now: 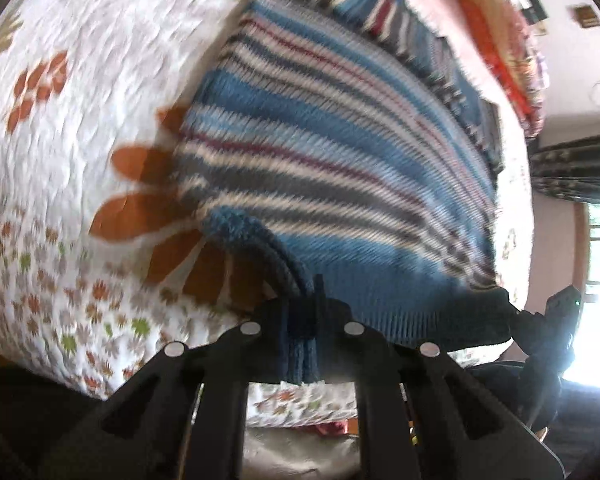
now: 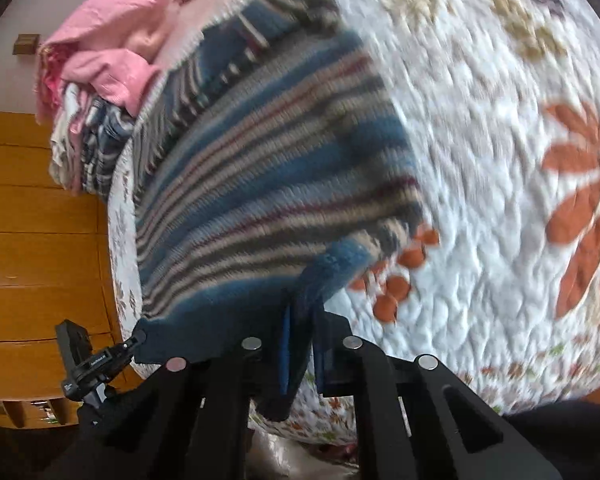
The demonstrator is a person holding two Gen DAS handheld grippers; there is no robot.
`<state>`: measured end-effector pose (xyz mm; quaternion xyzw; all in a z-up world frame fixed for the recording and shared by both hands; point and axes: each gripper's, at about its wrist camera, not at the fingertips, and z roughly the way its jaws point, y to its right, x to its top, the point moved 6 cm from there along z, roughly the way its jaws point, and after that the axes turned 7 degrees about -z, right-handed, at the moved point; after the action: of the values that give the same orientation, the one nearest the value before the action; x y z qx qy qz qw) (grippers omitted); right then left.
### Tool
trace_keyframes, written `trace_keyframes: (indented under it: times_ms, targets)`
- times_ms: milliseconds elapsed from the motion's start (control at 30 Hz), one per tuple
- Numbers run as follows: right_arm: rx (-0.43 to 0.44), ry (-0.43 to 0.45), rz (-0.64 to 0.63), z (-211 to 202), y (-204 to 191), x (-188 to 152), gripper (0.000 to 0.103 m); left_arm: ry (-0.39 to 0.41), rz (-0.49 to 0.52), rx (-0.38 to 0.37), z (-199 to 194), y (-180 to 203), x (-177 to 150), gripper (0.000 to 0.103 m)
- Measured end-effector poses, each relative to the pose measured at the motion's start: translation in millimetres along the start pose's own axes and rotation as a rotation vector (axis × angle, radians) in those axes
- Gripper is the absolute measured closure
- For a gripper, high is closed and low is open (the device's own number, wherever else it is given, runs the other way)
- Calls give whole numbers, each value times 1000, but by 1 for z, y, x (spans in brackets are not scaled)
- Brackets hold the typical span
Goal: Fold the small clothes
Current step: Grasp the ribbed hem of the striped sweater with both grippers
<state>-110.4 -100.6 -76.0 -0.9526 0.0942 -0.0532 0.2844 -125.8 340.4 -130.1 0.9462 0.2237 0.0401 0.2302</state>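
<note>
Beyond the striped sweater (image 2: 260, 184), pink clothes (image 2: 112, 44) lie heaped.

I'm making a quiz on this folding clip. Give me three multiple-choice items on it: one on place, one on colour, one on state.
1. Where does the striped sweater lie?
A. on the floral quilt
B. on a bare wooden floor
C. inside a drawer

2. The sweater's main colour?
A. yellow
B. blue
C. green

3. The left gripper is
A. open over the quilt
B. shut on the sweater's edge
C. out of view

Key: A, quilt shows on both sides of it; B, wide blue bands with white and grey stripes; B, blue knit is pinched between its fingers.
</note>
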Motion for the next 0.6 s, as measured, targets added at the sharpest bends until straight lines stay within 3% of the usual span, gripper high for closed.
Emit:
trace_keyframes:
  times_ms: [233,600]
  targets:
    - [-25,-4,-15,-7,-11,47,94,66,23,0,-18,10,47,95]
    - [-30,-23,35,25,-15,118,94,73,59,-8,9,44,117,95]
